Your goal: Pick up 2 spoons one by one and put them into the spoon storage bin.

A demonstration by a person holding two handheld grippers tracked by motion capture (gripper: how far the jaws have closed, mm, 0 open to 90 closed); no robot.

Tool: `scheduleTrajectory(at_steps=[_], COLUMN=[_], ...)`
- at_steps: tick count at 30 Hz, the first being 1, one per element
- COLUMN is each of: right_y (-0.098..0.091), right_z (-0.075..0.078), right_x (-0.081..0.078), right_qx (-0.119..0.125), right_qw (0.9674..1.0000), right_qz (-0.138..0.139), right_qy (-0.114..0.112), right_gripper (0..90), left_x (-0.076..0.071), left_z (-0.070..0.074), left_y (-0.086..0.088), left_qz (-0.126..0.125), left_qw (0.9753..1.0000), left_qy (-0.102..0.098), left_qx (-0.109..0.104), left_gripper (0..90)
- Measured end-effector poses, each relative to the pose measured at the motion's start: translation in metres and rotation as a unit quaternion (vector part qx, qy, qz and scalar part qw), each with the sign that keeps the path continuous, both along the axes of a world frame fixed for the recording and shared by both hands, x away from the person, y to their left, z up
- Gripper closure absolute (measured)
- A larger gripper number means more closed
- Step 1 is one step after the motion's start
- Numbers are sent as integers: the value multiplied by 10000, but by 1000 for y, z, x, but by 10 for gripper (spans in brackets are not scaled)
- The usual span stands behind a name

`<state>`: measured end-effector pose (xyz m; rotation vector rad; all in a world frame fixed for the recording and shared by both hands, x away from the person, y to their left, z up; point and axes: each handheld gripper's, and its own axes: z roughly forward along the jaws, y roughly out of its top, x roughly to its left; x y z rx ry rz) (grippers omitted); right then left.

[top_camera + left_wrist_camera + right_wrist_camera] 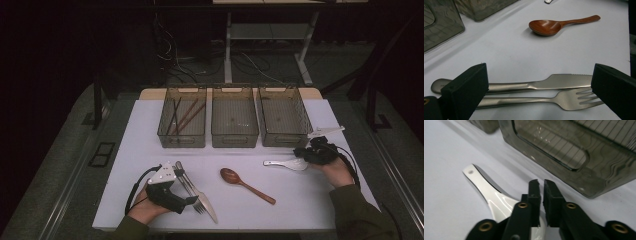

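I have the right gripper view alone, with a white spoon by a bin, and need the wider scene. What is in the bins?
Observer: The left bin holds chopsticks.
Operator: What is the left gripper doing?
Observer: The left gripper has its jaws open astride a knife and fork.
Operator: Anything else loose?
Observer: A wooden spoon lies between the knife and your white spoon.

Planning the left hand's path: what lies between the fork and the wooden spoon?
Only the knife, beside the fork; then bare table up to the wooden spoon, per the left gripper view.
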<state>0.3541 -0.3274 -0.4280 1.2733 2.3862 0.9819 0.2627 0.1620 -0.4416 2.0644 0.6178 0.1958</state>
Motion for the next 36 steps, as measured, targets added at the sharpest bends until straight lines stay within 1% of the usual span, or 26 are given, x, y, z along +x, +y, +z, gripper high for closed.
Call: scheduleTrajectory(at_steps=[1,4,6,8,9,11,15,20,22,25,36], right_y=[-1,-5,-7,-9,-10,-12,-16,-21,-21,-20,-13], right_z=[2,8,9,9,8,8,7,4,2,1,-10], right_x=[-1,-6,-9,-11,-13,-16,-22,-28,-28,-27,-23], right_qx=[120,331,364,382,381,398,415,409,393,397,168], right_qw=[9999,9994,9993,9993,9992,9991,9990,9990,9990,9990,9992], right_qz=[-15,-44,-67,-28,-53,6,65,40,47,63,146], right_qy=[10,41,48,43,63,109,140,159,207,208,332], right_gripper=[730,629,591,563,555,526,500,477,477,473,463], left_x=[0,0,0,0,0,0,0,0,0,0,0], left_z=[0,0,0,0,0,0,0,0,0,0,-1], left_y=[0,1,1,2,2,2,2,2,2,2,0], left_qz=[4,13,17,40,41,44,47,40,30,21,13], left_qw=[10000,10000,10000,10000,10000,10000,10000,10000,10000,10000,10000], left_qy=[-2,-7,-9,1,0,-2,1,-2,-4,-4,13], left_qx=[2,-3,-11,-30,-25,-23,-18,-20,-10,0,23], left_gripper=[5,5,5,5,5,5,5,5,5,5,6])
